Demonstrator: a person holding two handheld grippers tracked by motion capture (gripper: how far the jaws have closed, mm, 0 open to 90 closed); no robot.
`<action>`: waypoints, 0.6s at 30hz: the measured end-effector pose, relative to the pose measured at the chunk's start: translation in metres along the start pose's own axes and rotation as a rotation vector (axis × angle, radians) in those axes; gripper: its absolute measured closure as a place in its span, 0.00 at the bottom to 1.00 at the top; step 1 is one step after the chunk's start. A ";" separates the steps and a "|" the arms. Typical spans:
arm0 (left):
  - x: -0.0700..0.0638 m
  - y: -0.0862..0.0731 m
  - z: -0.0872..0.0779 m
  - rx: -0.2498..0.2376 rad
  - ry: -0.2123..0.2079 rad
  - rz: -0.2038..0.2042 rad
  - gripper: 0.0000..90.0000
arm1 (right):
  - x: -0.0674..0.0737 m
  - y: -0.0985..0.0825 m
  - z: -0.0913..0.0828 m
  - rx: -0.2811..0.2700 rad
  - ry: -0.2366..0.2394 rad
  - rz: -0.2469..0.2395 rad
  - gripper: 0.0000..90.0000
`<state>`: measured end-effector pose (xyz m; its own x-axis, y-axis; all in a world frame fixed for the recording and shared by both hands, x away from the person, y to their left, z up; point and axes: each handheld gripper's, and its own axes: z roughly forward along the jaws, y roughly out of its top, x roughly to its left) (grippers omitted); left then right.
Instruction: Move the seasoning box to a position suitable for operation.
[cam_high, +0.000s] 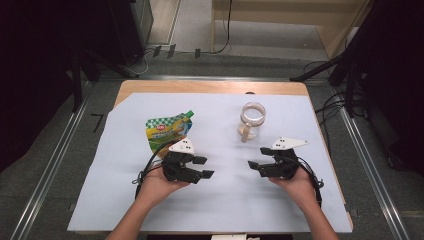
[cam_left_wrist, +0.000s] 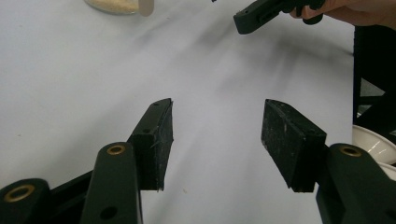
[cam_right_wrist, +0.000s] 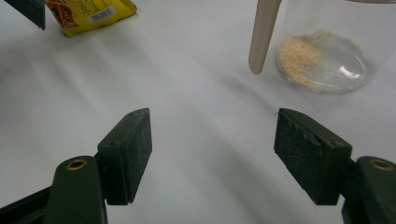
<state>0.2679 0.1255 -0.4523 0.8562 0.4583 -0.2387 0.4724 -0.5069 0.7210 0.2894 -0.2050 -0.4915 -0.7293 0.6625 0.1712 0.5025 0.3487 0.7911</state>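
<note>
Left hand-held gripper (cam_high: 200, 167) held low over the pale sheet (cam_high: 220, 200) on the counter (cam_high: 210, 86), jaws spread apart, nothing between the pads (cam_left_wrist: 154, 140); bare sheet seen through the gap in the left gripper view. Right hand-held gripper (cam_high: 256, 167) likewise released, jaws wide, pads (cam_right_wrist: 130, 149) empty, tips pointing toward the left one across an open stretch of sheet. Both held in a person's hands, forearms entering from the near edge.

Glass jar (cam_high: 252, 119) upright on the sheet beyond the right hand-held gripper, near but apart. Thin layer of tan powder (cam_right_wrist: 299, 58) on the jar bottom. Pale wooden stick (cam_right_wrist: 262, 35) leaning against the jar's outer wall, lower end on the sheet.

Green-and-yellow printed pouch (cam_high: 167, 129) lying flat just beyond the left hand-held gripper, spout corner pointing away from the person; close to the gripper body, contact not discernible.

White bowl rim (cam_left_wrist: 373, 142) at the right edge of the left gripper view, off the sheet.
</note>
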 end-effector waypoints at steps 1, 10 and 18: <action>0.000 0.000 0.000 0.003 -0.003 0.002 0.52 | 0.000 0.000 0.000 -0.002 -0.005 -0.005 0.32; 0.001 0.000 0.004 0.010 -0.008 0.009 0.50 | -0.004 0.000 0.000 -0.024 -0.001 0.001 0.34; 0.002 0.003 0.007 -0.002 -0.024 -0.010 0.48 | -0.009 -0.001 -0.002 -0.020 -0.016 0.010 0.35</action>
<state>0.2723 0.1199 -0.4548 0.8560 0.4460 -0.2615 0.4808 -0.5006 0.7199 0.2942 -0.2127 -0.4924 -0.7165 0.6766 0.1700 0.5006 0.3290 0.8007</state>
